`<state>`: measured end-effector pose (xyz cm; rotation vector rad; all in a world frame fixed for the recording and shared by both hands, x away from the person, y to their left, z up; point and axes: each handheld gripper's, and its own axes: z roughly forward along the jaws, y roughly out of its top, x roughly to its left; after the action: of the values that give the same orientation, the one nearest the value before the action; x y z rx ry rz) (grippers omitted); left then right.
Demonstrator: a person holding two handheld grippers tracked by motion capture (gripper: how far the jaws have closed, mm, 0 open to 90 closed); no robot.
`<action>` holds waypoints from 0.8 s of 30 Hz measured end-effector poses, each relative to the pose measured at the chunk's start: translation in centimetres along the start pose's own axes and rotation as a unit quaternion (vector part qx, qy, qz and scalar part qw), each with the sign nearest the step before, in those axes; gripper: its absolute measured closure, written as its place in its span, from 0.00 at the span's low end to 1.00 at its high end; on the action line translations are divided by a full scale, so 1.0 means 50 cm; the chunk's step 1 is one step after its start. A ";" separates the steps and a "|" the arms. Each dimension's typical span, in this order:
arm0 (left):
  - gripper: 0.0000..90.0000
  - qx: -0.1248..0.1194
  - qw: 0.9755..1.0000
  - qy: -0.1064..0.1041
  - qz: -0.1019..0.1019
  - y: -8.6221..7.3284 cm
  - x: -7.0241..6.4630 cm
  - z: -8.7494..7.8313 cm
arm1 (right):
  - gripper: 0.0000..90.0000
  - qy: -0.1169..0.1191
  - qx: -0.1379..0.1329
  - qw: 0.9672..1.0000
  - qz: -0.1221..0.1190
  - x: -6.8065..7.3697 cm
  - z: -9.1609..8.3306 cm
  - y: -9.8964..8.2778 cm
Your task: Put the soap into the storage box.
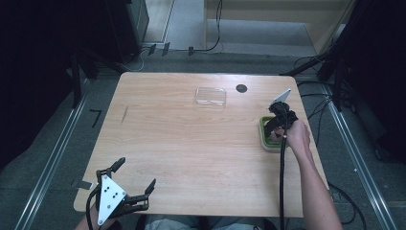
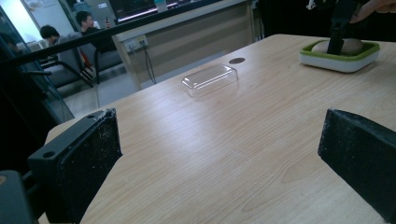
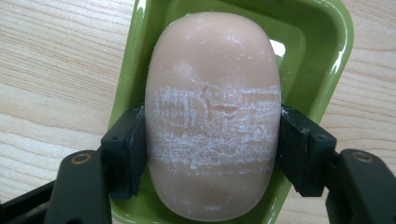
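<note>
A pale pink bar of soap (image 3: pixel 212 116), scuffed white across its middle, lies in a green soap dish (image 3: pixel 327 42) with a white base (image 1: pixel 264 139) at the table's right edge. My right gripper (image 3: pixel 212 144) reaches down into the dish, its two black jaws pressed against the bar's long sides. The high view shows the same gripper (image 1: pixel 277 120) held from above by a hand. My left gripper (image 1: pixel 136 173) hovers over the table's near left corner, jaws wide apart with nothing between them (image 2: pixel 224 154). From there the dish (image 2: pixel 338 63) and soap (image 2: pixel 350 46) sit far to the right.
A clear plastic lid (image 1: pixel 210 96) lies upside up at the table's far middle (image 2: pixel 210 79). A dark round spot (image 1: pixel 241 88) marks the tabletop just right of it. Cables run across the floor beyond the table. People sit in the background in the left gripper view.
</note>
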<state>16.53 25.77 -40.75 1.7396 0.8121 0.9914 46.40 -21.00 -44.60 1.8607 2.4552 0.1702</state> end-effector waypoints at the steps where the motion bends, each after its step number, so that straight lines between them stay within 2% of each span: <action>1: 0.00 0.000 1.000 0.000 0.000 0.000 0.000 0.000 | 0.37 0.000 0.000 1.000 0.000 0.000 0.000 0.000; 19: 0.00 -0.001 1.000 0.001 -0.002 0.000 0.000 -0.001 | 0.37 -0.003 0.004 1.000 -0.004 0.002 -0.001 0.001; 24: 0.00 -0.001 1.000 0.001 -0.001 0.000 0.000 0.000 | 0.31 -0.011 0.002 1.000 -0.008 0.006 -0.010 0.001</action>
<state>16.52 25.77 -40.74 1.7370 0.8131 0.9923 46.29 -20.72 -44.10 1.8335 2.4584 0.1438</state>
